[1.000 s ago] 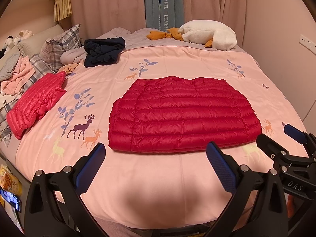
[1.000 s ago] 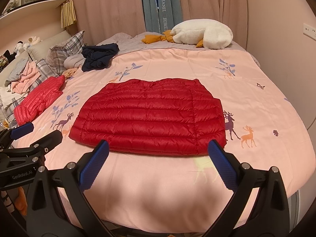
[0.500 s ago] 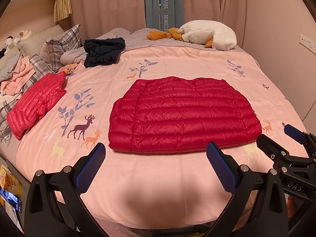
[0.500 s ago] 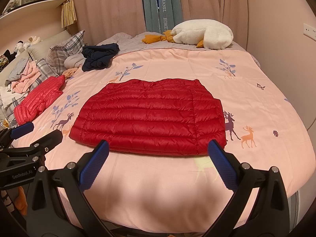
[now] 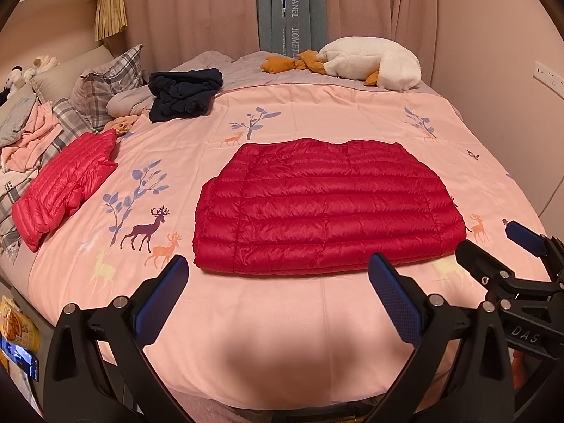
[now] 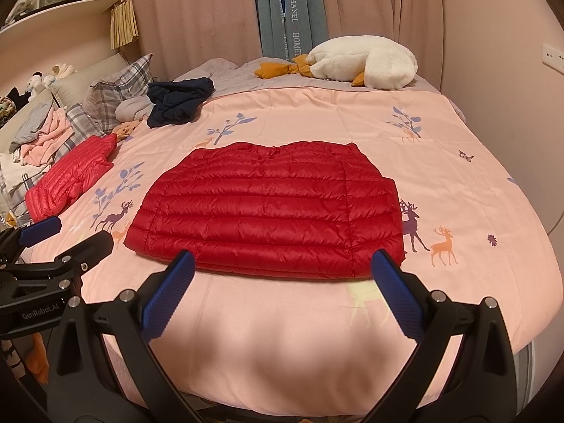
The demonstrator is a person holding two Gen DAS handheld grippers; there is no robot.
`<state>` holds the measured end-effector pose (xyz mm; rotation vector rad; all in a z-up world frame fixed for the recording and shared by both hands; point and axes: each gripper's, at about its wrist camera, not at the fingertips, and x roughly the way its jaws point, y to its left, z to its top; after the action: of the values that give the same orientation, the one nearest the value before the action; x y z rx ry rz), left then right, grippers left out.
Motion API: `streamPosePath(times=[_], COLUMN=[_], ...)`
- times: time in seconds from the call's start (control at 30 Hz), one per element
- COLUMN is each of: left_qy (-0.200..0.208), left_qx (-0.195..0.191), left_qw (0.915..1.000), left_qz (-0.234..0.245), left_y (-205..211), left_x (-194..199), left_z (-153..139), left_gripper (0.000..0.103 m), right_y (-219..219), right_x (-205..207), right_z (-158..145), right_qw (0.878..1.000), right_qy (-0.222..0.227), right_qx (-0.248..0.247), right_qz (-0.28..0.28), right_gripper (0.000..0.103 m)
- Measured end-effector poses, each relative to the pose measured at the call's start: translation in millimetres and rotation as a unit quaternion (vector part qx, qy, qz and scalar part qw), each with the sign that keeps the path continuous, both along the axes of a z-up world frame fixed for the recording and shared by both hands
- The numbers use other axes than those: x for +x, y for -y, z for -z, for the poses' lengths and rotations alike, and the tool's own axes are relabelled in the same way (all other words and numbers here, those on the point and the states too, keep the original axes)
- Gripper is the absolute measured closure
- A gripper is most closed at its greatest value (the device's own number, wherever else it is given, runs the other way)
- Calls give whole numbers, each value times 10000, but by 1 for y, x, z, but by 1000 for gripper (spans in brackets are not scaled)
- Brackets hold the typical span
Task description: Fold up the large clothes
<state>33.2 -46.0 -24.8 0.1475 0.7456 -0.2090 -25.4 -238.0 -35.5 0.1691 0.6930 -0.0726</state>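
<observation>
A dark red quilted down jacket (image 5: pixel 328 208) (image 6: pixel 271 211) lies folded flat in the middle of the pink bedspread (image 5: pixel 268 310) (image 6: pixel 282 328). My left gripper (image 5: pixel 278 264) hovers open above the bed's near edge, short of the jacket's front hem, holding nothing. My right gripper (image 6: pixel 280 261) is also open and empty, just before the same hem. Each gripper shows at the side of the other's view: the right one (image 5: pixel 493 246), the left one (image 6: pixel 67 232).
A lighter red down jacket (image 5: pixel 63 187) lies folded at the left. A dark navy garment (image 5: pixel 183 93) sits at the back left by plaid pillows (image 5: pixel 105 88). A white goose plush (image 5: pixel 373 63) rests at the back. The wall (image 5: pixel 511 70) bounds the right.
</observation>
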Motion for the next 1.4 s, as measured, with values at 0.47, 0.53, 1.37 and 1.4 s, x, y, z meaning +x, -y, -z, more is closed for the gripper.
streamPosePath(times=[0.47, 0.53, 1.37, 1.4], left_qy=[6, -3, -35, -36], left_qx=[5, 14, 28, 26], left_qw=[10000, 10000, 10000, 10000], left_qz=[-6, -10, -6, -5], left_y=[0, 1, 1, 1], left_x=[0, 1, 1, 1], left_z=[1, 0, 5, 5], left_gripper=[1, 1, 1, 1], right_y=[0, 0, -1, -1], right_x=[0, 0, 0, 0], right_z=[1, 0, 1, 1], right_qw=[10000, 10000, 10000, 10000], right_qy=[-4, -5, -19, -20], right_qx=[3, 9, -4, 0], right_qz=[2, -3, 0, -3], right_gripper=[2, 2, 2, 2])
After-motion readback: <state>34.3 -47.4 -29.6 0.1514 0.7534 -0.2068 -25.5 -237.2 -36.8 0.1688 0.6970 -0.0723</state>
